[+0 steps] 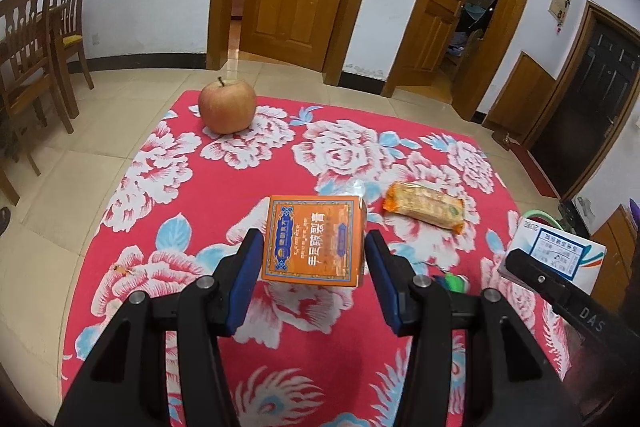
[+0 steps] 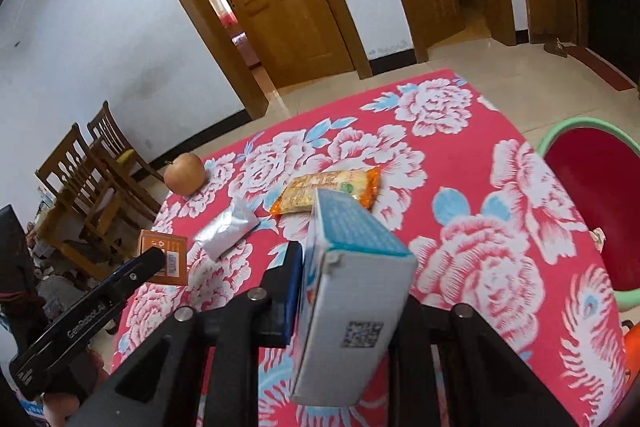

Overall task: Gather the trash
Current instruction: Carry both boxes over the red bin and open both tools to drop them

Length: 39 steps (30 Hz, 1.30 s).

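Red cloth printed with white and pink peonies and blue leaves [image 1: 340, 355] covers the table. An orange cardboard box [image 1: 314, 241], rectangular and matte, is seen between the blue pads of the left gripper [image 1: 312, 259], lifted above the cloth; the pads flank its sides, though actual contact cannot be told. Chinese characters run upside down on its face. A white and teal carton [image 2: 352, 291] is clamped in the right gripper [image 2: 352, 299], its long axis pointing away and upward, a QR code printed on its near face. A crinkled orange snack wrapper [image 2: 328, 189] lies flat on the cloth, long axis sideways, beside a silver foil pouch [image 2: 226, 229]. A round apple [image 1: 227, 105] stands at the far corner. A red basin with a green rim [image 2: 592, 195] is seen beyond the table's right edge.
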Each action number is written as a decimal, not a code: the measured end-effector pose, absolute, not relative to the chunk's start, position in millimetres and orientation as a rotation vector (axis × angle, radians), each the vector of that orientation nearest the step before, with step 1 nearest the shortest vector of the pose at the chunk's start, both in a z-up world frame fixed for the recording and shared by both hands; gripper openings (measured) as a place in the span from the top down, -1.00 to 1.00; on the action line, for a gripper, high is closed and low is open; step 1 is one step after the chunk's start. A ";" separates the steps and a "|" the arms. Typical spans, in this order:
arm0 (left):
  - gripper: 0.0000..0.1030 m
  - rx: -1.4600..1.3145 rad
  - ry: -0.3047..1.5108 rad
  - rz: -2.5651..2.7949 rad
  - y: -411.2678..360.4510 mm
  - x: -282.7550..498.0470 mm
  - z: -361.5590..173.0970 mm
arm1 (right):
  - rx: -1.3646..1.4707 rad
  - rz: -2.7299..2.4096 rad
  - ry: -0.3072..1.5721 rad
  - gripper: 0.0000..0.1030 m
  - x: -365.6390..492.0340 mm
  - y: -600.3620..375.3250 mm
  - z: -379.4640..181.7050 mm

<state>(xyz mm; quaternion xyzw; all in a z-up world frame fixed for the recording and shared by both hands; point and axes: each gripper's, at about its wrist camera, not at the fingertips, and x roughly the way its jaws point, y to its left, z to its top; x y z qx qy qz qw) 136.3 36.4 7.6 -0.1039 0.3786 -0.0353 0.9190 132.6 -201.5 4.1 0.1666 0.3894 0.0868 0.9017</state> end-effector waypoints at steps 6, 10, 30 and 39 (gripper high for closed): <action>-0.02 -0.198 0.760 -0.093 22.4 124.5 18.9 | 0.380 0.167 0.765 0.54 109.1 -223.1 13.4; -0.02 -0.188 0.756 -0.116 10.2 117.6 25.1 | 0.388 0.155 0.742 0.54 93.9 -234.3 18.6; -0.02 -0.140 0.781 -0.264 -61.9 104.2 36.7 | 0.462 0.057 0.631 0.54 44.2 -304.8 32.9; -0.02 -0.083 0.788 -0.335 -108.2 107.0 39.5 | 0.512 -0.034 0.611 0.53 37.1 -352.3 25.8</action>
